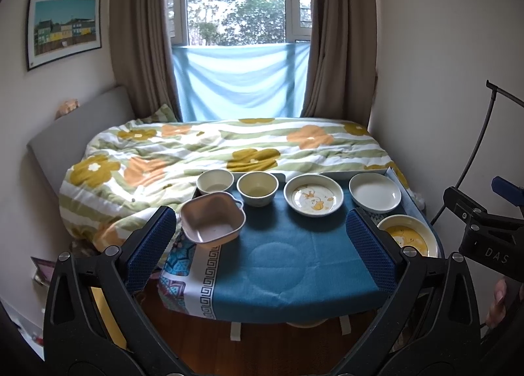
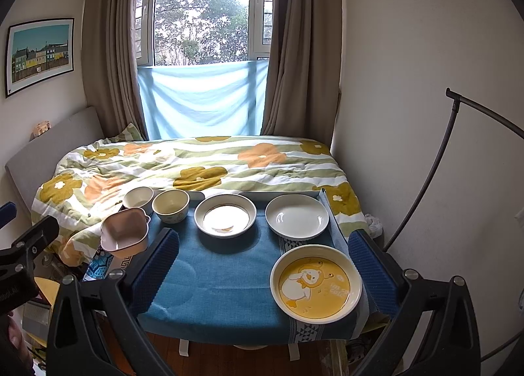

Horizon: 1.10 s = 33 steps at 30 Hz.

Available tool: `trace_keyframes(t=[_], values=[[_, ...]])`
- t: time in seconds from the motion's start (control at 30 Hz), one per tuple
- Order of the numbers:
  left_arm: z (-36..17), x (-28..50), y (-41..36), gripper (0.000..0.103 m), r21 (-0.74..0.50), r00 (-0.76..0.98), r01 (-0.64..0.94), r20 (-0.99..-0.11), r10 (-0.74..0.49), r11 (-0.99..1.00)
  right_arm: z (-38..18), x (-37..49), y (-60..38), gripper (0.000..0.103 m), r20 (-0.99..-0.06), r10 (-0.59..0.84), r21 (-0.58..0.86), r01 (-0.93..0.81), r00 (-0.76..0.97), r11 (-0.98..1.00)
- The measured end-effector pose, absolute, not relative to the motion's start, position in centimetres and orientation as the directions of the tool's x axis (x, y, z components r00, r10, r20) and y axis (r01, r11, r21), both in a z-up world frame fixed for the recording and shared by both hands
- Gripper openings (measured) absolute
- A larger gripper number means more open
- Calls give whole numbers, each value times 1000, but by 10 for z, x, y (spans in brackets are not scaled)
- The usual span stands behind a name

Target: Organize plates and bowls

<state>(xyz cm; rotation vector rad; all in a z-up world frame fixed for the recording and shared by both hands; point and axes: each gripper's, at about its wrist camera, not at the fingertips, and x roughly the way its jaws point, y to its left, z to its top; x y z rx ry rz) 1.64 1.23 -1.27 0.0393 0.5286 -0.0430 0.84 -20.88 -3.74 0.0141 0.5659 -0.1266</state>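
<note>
Tabletop (image 2: 222,277) by bed: both hand-held grippers, left (image 1: 262,245) and right (image 2: 262,271), released; glazed plates (image 2: 316,287) likely slippery, fragile, so pinch rims.

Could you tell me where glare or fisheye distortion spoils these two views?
Right wrist: window glare whitens the duck plate, washing out most of its drawing; the yellow plate reads clearly. Left wrist: the same duck plate shows its drawing. Both views: walls and curtains bow outward, corners vignette black.
</note>
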Motion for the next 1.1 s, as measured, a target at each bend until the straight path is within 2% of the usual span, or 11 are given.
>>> trace_keyframes(t=[0.73, 0.9, 1.1], values=[[-11, 18, 20, 103, 29, 870, 44, -493, -24, 999, -40, 10, -206, 103, -538, -114, -16, 125, 835, 992], [-17, 30, 21, 103, 58, 838, 48, -546, -9, 997, -42, 9, -208, 103, -559, -129, 1, 156, 819, 988], [-44, 62, 16, 103, 39, 753, 131, -654, -74, 991, -62, 11, -224, 103, -621, -189, 6, 245, 761, 970]])
